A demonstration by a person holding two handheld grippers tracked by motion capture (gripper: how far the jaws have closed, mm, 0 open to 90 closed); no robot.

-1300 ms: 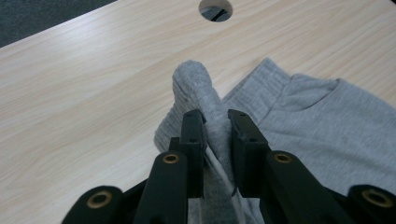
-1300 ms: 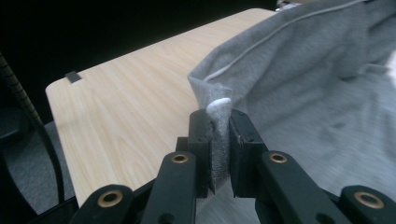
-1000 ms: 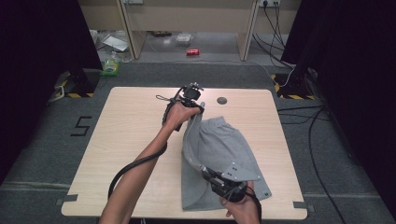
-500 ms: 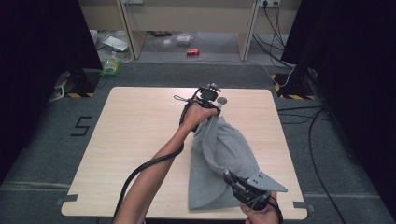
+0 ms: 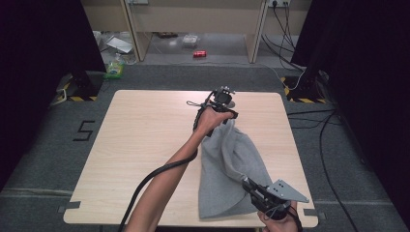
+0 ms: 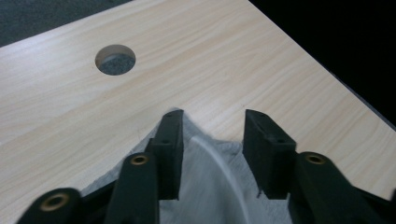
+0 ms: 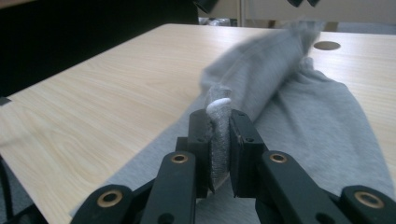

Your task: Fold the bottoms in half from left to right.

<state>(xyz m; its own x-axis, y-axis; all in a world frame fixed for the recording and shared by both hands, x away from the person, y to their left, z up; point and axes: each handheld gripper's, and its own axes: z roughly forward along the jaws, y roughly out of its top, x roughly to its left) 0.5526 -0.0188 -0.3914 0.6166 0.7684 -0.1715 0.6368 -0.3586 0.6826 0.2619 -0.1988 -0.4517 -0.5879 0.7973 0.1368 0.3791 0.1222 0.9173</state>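
Grey knit cloth is pinched between the pads of the right gripper, whose jaws press together on a bunched fold of it at the near edge of the wooden table; in the high view that right gripper sits low at the near right, held in a hand that comes up from the bottom edge and points it toward the far left. From this grip the cloth runs away across the table to the left gripper, partly raised in a ridge and partly lying flat. The left forearm stretches long and straight toward the far side, its hand wrapped over the gripper body. The left gripper has just been opening: its jaws stand spread, a corner of the cloth lying between them with the pads not pressing it. Just beyond its tips is a round hole in the tabletop. Farther off, on the floor left of the table, a marking that reads like a "5" is visible.
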